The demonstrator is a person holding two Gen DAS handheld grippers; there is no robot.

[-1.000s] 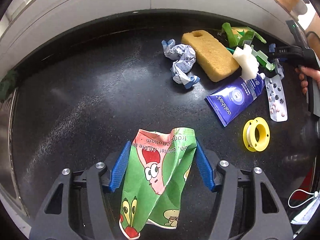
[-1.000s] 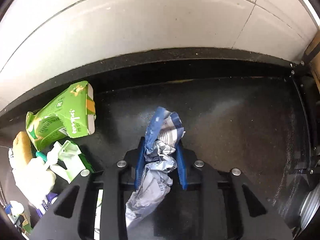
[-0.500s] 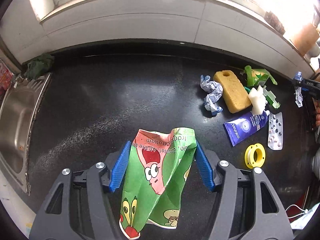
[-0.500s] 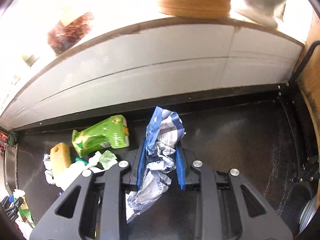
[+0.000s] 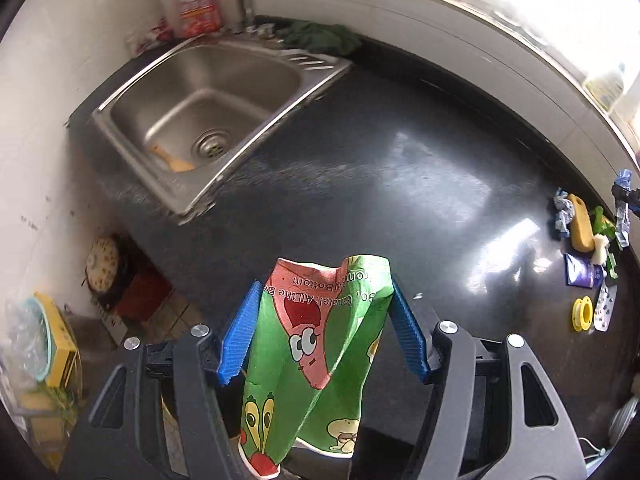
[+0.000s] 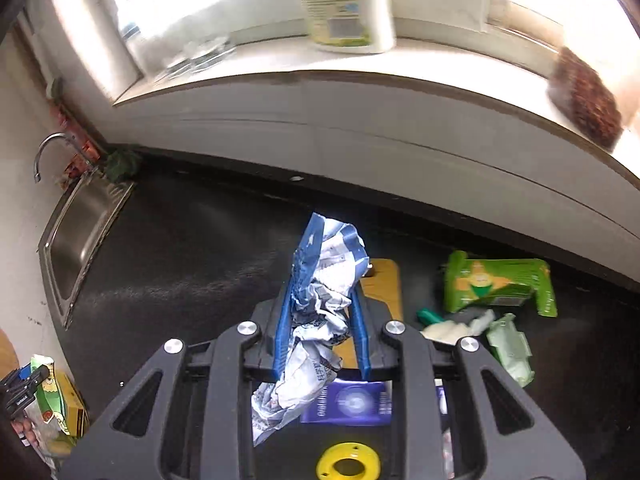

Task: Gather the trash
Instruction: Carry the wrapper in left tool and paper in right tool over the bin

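Observation:
My left gripper (image 5: 322, 312) is shut on a green cartoon snack wrapper (image 5: 320, 344) and holds it high above the black counter's front edge, near the sink (image 5: 200, 112). My right gripper (image 6: 322, 304) is shut on a crumpled blue-and-white wrapper (image 6: 320, 312), raised over the pile of items. Another crumpled blue wrapper (image 5: 560, 212) lies on the counter far right in the left wrist view. A green corn packet (image 6: 496, 284) lies at the wall.
On the counter lie a yellow sponge (image 6: 384, 284), a blue tube (image 6: 348, 404), a yellow tape spool (image 6: 346, 466), a blister pack (image 5: 606, 308) and pale green plastic (image 6: 510, 344). Boxes and bags (image 5: 52, 344) sit on the floor left of the counter.
Both grippers rose and pulled back from the counter with their wrappers. The left view swung left to show the sink and floor; the right view now looks over the item pile.

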